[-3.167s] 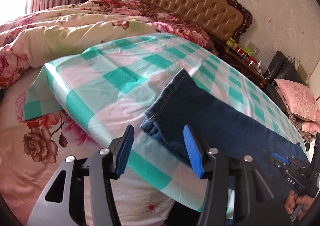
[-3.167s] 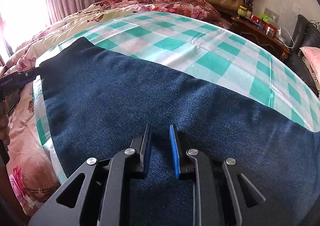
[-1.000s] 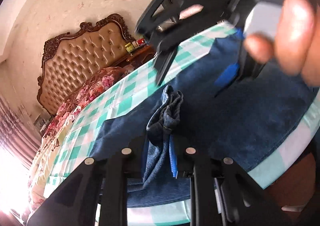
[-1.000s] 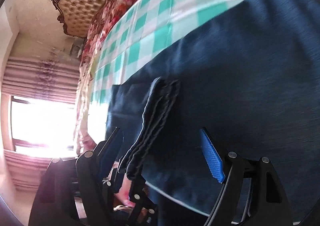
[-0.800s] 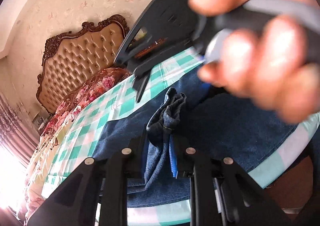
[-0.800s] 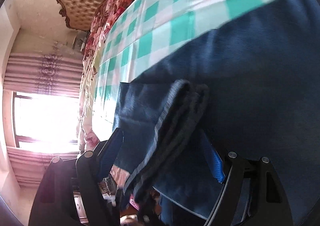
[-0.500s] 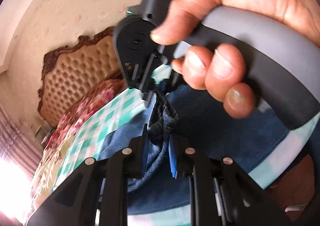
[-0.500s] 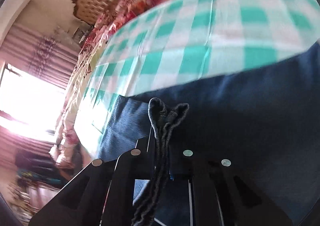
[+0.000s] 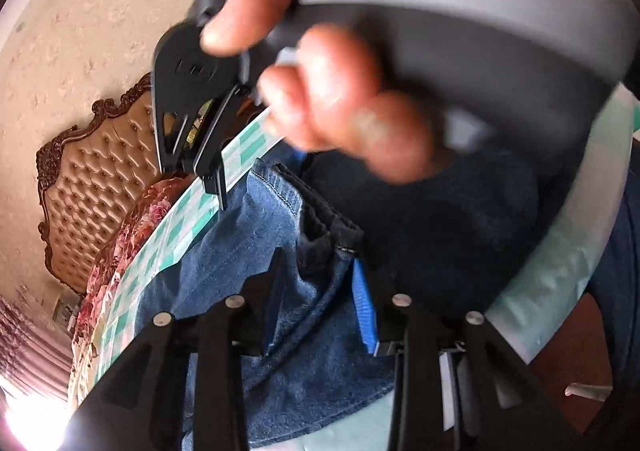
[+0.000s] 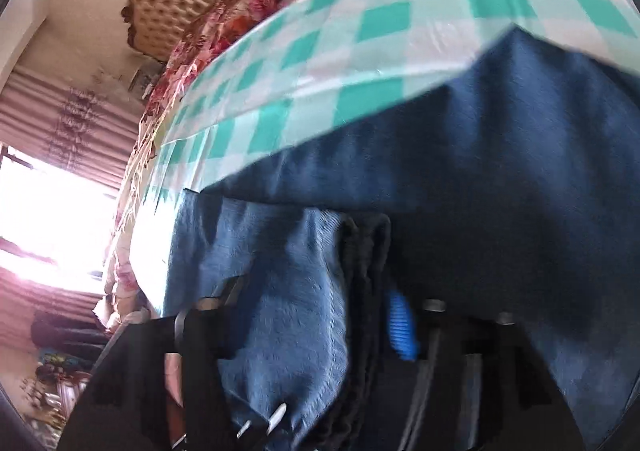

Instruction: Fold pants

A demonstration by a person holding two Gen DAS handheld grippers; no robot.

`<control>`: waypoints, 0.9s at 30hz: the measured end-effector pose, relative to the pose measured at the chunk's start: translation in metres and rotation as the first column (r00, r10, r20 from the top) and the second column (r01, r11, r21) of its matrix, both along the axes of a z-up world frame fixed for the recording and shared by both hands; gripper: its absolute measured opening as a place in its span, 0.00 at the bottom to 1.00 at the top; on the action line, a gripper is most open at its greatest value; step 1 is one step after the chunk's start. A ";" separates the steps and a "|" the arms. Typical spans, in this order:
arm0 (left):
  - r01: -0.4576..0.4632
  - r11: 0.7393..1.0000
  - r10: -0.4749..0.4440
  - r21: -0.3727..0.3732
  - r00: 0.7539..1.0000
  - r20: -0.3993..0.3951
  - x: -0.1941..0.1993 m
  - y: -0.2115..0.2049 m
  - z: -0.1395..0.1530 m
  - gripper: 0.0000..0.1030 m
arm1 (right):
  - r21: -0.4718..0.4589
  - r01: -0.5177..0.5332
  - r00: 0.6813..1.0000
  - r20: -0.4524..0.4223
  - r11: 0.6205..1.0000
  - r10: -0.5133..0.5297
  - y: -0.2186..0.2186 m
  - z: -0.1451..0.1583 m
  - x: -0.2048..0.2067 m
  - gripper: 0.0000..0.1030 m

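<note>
Now both my left gripper [image 9: 320,303] and right gripper [image 10: 316,335] pinch the pants [image 9: 248,251] mid-fold; next, lay hems squarely onto the checked cloth [image 10: 400,27].

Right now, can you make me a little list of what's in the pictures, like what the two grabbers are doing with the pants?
pants: dark blue jeans, one end lifted and doubled over the rest
left gripper: denim bunched between its fingers
right gripper: denim between its fingers; blurred
right hand: grips the other gripper's grey handle
surface: green-checked cloth under the jeans
background: tufted headboard
</note>
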State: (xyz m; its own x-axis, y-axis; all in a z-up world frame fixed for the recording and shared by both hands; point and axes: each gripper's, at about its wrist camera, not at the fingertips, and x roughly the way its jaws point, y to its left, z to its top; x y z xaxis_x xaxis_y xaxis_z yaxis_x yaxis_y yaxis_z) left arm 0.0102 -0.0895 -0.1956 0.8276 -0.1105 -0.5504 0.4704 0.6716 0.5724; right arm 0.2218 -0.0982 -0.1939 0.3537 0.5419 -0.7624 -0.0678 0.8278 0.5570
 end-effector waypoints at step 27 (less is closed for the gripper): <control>0.078 0.985 -0.087 -0.151 0.995 -0.054 -0.011 0.004 0.027 0.44 | -0.152 0.077 0.996 0.060 0.985 -0.068 -0.036 0.004 -0.019 0.24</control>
